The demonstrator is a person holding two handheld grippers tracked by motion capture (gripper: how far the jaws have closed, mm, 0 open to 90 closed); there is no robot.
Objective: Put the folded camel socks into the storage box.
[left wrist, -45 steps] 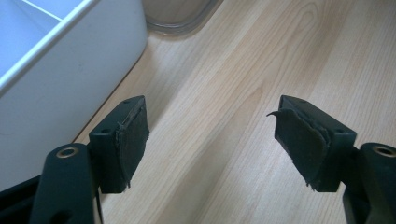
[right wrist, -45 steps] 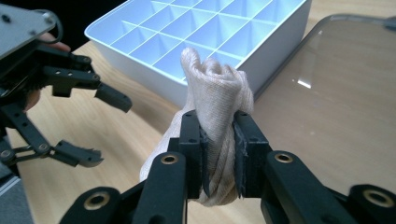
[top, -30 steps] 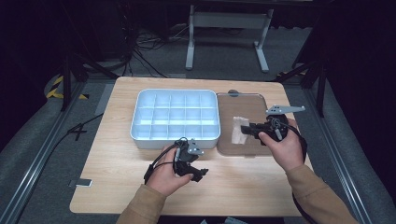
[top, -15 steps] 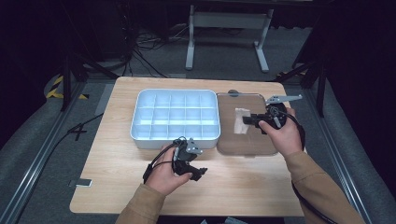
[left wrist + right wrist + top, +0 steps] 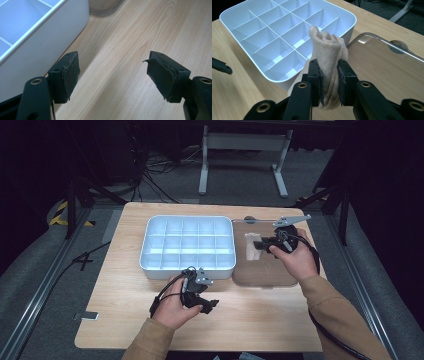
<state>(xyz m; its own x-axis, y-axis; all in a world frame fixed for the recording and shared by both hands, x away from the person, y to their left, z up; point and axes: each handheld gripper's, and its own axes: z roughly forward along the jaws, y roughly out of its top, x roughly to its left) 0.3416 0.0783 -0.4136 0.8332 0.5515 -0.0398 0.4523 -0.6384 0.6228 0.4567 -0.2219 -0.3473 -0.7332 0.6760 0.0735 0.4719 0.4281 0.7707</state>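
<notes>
The right claw point(image 5: 329, 82) grips a rolled beige knit cloth point(image 5: 329, 55) above the clear plastic lid point(image 5: 387, 65), right of the white compartment tray point(image 5: 262, 37). The left claw point(image 5: 112, 77) stands open over the wooden counter point(image 5: 130, 50).

My table point(image 5: 250, 320) evenly lit from above, dark surroundings beyond it, soft shadows, slight glare on the clear lid point(image 5: 387, 65), my near jaws slightly soft.

Left fingers point(image 5: 113, 80) apart, right fingers point(image 5: 329, 82) clamped.
</notes>
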